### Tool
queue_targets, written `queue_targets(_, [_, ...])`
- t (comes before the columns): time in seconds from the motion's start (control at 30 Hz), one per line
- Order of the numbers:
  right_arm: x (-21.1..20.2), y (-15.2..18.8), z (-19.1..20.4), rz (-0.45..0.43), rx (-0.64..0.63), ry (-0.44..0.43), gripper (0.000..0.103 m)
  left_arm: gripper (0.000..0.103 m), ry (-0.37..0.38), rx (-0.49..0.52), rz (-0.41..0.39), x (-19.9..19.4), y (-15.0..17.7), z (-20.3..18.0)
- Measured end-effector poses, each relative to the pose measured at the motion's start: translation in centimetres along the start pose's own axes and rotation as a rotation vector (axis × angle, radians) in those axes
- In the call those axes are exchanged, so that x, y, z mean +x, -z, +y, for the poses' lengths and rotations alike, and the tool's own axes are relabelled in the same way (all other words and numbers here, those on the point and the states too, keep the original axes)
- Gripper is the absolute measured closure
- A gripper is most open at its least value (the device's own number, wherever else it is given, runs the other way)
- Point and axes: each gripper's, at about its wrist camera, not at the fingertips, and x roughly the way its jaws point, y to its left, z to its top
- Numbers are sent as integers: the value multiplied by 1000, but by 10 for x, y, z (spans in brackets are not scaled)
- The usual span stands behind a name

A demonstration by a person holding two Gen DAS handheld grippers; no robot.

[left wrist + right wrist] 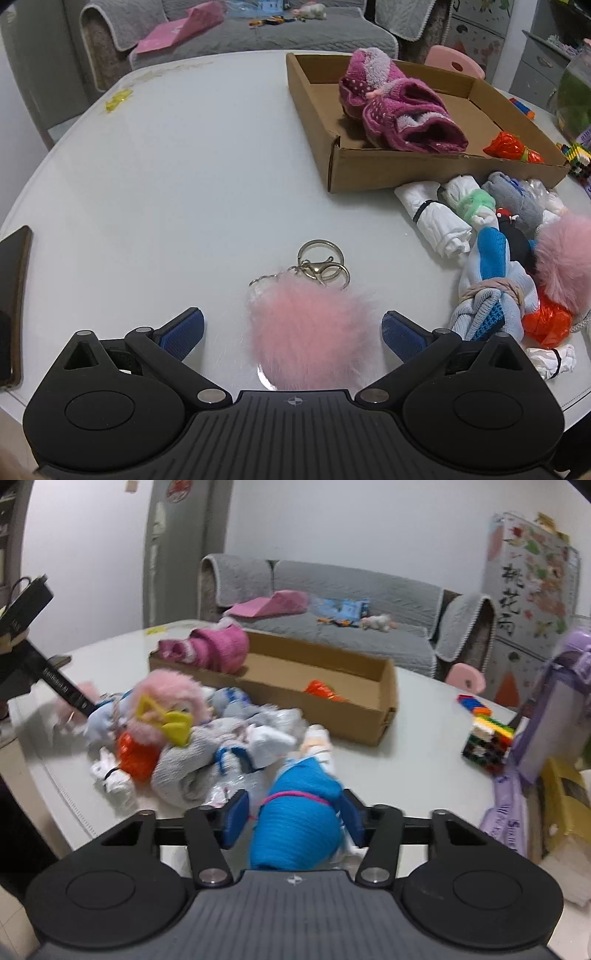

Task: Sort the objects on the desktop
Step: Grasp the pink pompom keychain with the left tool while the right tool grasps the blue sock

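The left claw (291, 328) was held wide apart over the bench (166, 166), a pink pompom keychain (308, 332) lying directly between its blue pads (184, 328), untouched, its key rings (325, 264) trailing toward 12 o'clock. The cardboard box (369, 173) was seen at 1 o'clock. The right claw (291, 818) was clamped on a blue knitted bundle (299, 819), lifted, with the box lying at 12 o'clock beyond a heap of rolled socks (207, 760).
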Motion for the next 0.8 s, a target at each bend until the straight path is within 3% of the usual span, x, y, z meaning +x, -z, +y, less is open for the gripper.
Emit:
queue_targets(0.2, [3, 0, 0, 20, 24, -1, 55, 0, -2, -5, -11, -1, 2, 0])
queue_targets(0.33, [20, 2, 2, 112, 35, 17, 55, 0, -8, -13, -19, -2, 4, -2])
queue_targets(0.47, [19, 1, 4, 112, 42, -2, 58, 1, -14, -25, -27, -1, 4, -1])
queue_targets(0.57, [17, 0, 2, 108, 55, -11, 59, 14, -11, -22, -49, -6, 5, -4])
queue_targets(0.63, [15, 0, 1, 99, 63, -14, 60, 55, -3, -13, -71, -13, 4, -7])
queue_targets(0.8, [8, -4, -8, 56, 108, -27, 61, 60, -2, -10, -73, -15, 5, -9])
